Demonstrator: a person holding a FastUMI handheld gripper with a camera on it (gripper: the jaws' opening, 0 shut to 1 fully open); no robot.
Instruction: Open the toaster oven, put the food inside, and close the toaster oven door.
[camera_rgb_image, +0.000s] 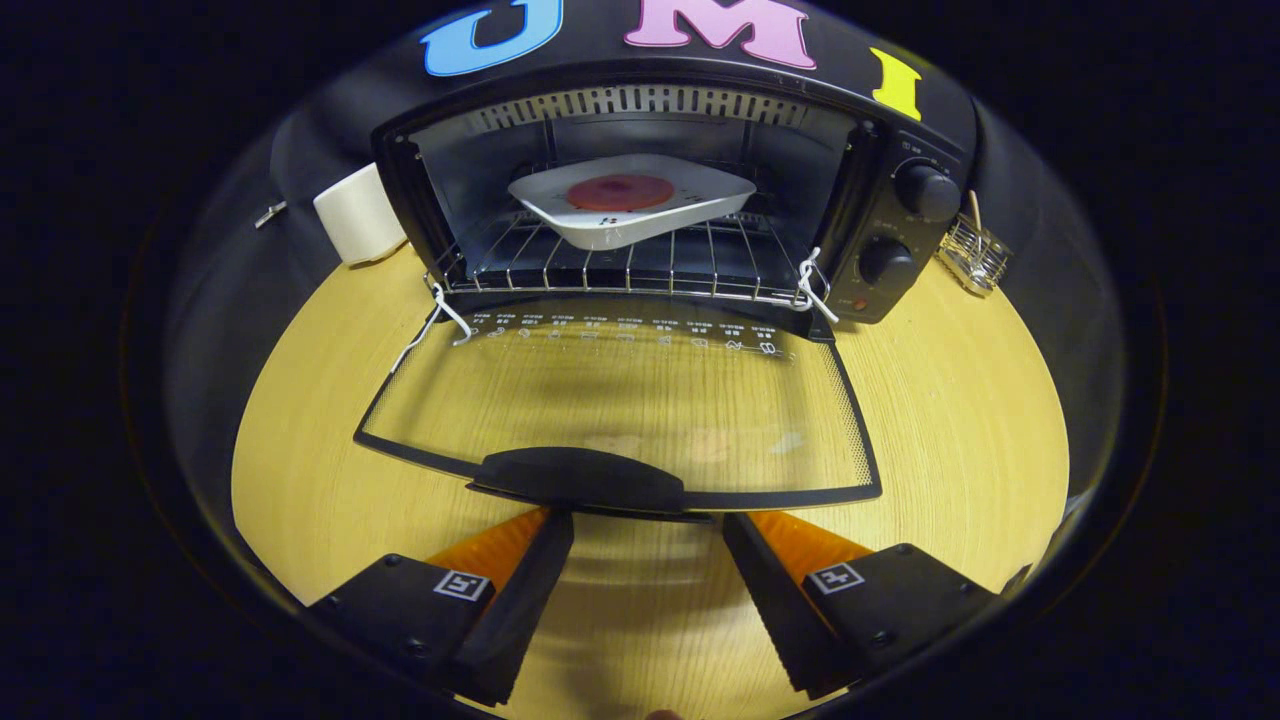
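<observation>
Gripper view: two of the three steps look done. The toaster oven (660, 200) stands open on the wooden worktop (960, 400), and the food (620, 192), a flat reddish round on a white tray (630, 210), sits inside on the wire rack (620, 265). What is left is closing up. The glass door (620, 400) lies folded down flat toward the tongs (648, 540), which are spread wide and hold nothing, their tips just short of the door's dark handle (585, 478). The tray rests slightly tilted on the rack.
</observation>
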